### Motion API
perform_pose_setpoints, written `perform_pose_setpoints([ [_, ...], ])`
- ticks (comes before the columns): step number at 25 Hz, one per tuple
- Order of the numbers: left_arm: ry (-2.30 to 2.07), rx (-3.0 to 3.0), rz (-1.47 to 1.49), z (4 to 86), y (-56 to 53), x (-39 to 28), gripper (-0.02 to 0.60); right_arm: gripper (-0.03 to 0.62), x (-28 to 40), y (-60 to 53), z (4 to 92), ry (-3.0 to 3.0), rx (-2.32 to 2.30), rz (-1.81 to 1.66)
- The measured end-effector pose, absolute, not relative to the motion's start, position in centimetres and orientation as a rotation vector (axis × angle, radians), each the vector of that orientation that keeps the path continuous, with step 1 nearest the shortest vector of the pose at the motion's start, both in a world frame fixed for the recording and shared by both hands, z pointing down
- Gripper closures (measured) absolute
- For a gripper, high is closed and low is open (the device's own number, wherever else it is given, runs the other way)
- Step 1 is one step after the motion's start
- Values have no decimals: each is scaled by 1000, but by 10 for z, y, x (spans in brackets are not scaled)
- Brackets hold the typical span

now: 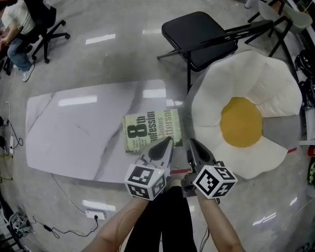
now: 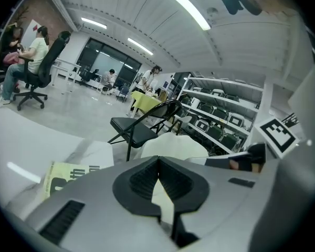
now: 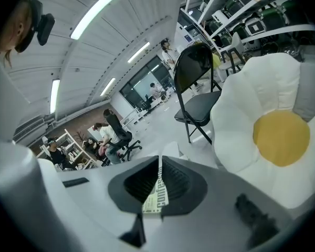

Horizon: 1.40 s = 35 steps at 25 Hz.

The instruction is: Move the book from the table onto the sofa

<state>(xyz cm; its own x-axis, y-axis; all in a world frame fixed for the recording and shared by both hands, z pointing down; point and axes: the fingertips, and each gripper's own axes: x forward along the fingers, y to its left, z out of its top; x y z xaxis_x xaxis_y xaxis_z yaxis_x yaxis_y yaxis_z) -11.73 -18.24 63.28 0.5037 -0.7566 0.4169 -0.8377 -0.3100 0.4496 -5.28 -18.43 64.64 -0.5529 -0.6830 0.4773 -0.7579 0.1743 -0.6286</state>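
Book (image 1: 152, 131): pale green paperback, bold black title, flat on desk (image 1: 68, 135) at right end. Left claw (image 1: 165, 145), right claw (image 1: 193, 145) closed, empty, by desk's near right corner.

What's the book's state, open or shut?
Shut. The book lies flat on the table, front cover up with the title showing; no pages are spread.

The book (image 1: 153, 130) reads "8th Confession", "James Patterson"
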Motion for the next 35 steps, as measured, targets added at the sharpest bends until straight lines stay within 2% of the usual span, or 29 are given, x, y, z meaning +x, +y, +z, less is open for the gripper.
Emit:
perform_pose_setpoints([
  [11, -1296, 2107, 176, 690, -199, -112, 571, 579, -59, -194, 718, -2306, 1337, 1390],
  [12, -1298, 2107, 175, 692, -200, -112, 571, 530, -59, -194, 723, -2306, 1316, 1426],
  [13, -1299, 2105, 175, 694, -200, -113, 571, 422, -60, -194, 728, -2305, 1292, 1481],
  [19, -1311, 2098, 176, 705, -204, -121, 571, 335, -45, -195, 766, -2221, 1290, 1720],
  [35, -1359, 2110, 184, 742, -210, -133, 571, 319, -80, -192, 839, -2247, 925, 2137],
])
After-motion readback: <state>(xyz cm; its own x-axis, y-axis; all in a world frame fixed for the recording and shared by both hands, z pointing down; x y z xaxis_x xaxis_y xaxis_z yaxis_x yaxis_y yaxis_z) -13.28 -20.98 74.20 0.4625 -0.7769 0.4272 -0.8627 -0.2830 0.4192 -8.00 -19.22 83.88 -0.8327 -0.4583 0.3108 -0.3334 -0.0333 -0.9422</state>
